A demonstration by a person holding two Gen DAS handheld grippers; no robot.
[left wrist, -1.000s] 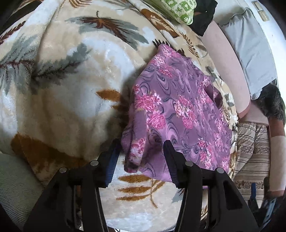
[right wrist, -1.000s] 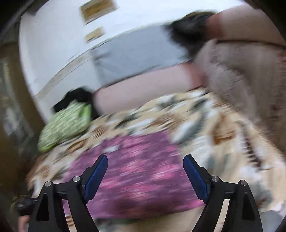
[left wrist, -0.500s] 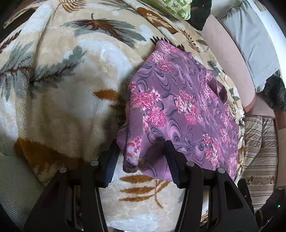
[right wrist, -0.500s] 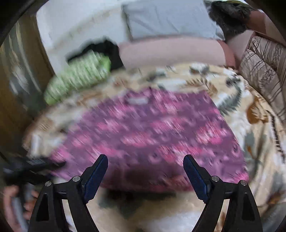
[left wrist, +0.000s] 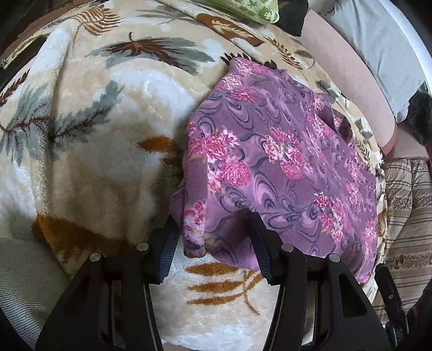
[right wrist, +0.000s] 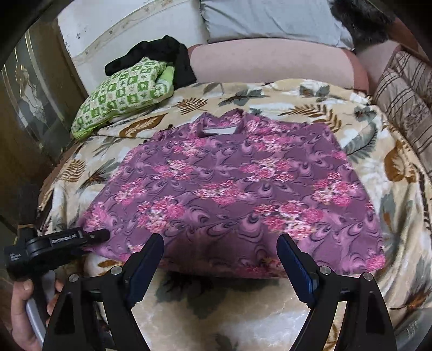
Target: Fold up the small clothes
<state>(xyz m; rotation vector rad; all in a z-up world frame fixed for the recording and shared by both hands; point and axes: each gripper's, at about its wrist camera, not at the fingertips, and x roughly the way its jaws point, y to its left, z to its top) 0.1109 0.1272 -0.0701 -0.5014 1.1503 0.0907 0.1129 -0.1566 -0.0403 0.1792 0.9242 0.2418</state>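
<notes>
A purple top with pink flowers [right wrist: 237,186] lies spread flat on a leaf-patterned blanket [right wrist: 378,172], neckline at the far side. In the left wrist view the top [left wrist: 283,162] has its near corner bunched and raised between the open fingers of my left gripper [left wrist: 213,243], which are not closed on it. My right gripper [right wrist: 220,259] is open and empty, just in front of the top's near hem. The left gripper also shows in the right wrist view [right wrist: 67,240] at the top's near left corner.
A green patterned cushion [right wrist: 124,91] and a black garment [right wrist: 159,54] lie at the back left. A pink bolster [right wrist: 270,62] and grey pillow [right wrist: 270,19] line the back. Striped cushions [right wrist: 405,94] are on the right.
The right gripper has swung down from the wall and pillows to face the top squarely. The left gripper has moved in slightly on the top's corner, still open.
</notes>
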